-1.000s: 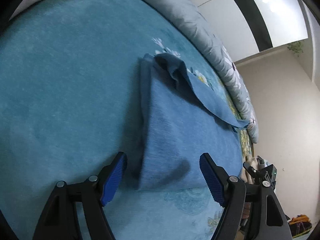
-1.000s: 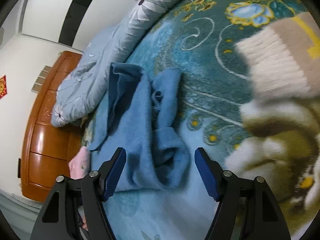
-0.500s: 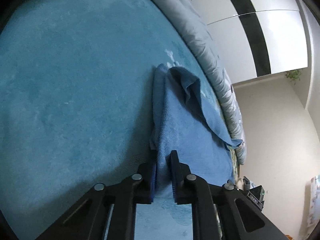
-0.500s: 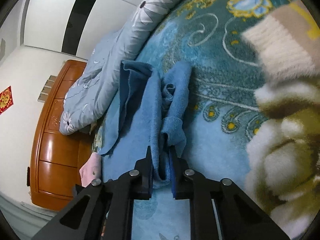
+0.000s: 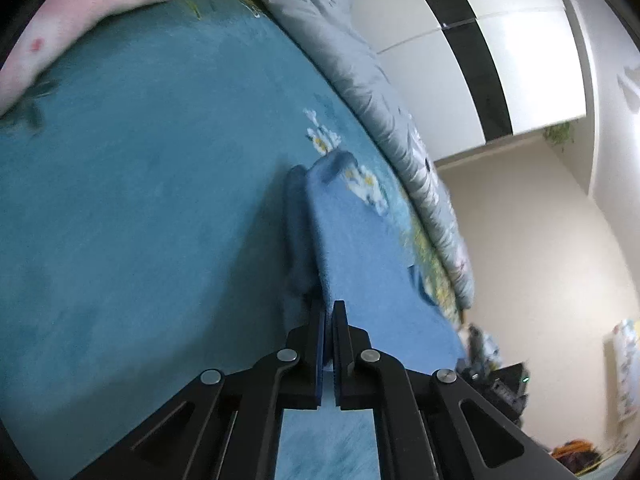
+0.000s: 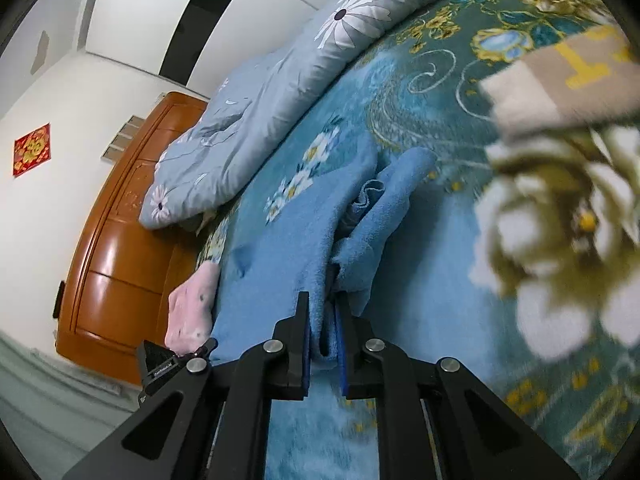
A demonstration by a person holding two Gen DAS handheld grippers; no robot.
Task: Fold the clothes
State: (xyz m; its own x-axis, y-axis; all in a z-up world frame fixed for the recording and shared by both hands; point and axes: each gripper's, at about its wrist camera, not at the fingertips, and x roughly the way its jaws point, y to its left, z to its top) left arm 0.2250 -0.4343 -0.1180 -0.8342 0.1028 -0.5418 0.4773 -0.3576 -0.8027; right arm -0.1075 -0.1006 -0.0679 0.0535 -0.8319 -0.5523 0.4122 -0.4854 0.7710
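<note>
A blue fleece garment (image 5: 360, 248) lies on a teal floral bed cover (image 5: 140, 200). My left gripper (image 5: 328, 312) is shut on the near left edge of the blue garment and holds it lifted, so the cloth stretches away from the jaws. In the right wrist view my right gripper (image 6: 323, 312) is shut on the other near edge of the blue garment (image 6: 288, 248), whose bunched folds (image 6: 384, 200) trail beyond it.
A grey-blue daisy quilt (image 6: 280, 92) lies along the far side of the bed (image 5: 360, 60). A pink cloth (image 5: 80, 12) lies at the far left, also in the right wrist view (image 6: 192, 304). A beige knit garment (image 6: 560, 88) and a wooden headboard (image 6: 120, 240) show on the right view.
Both grippers went from open around the garment's edges to shut on them. Since then both have lifted the cloth, and its flopped-over far flap has pulled flatter.
</note>
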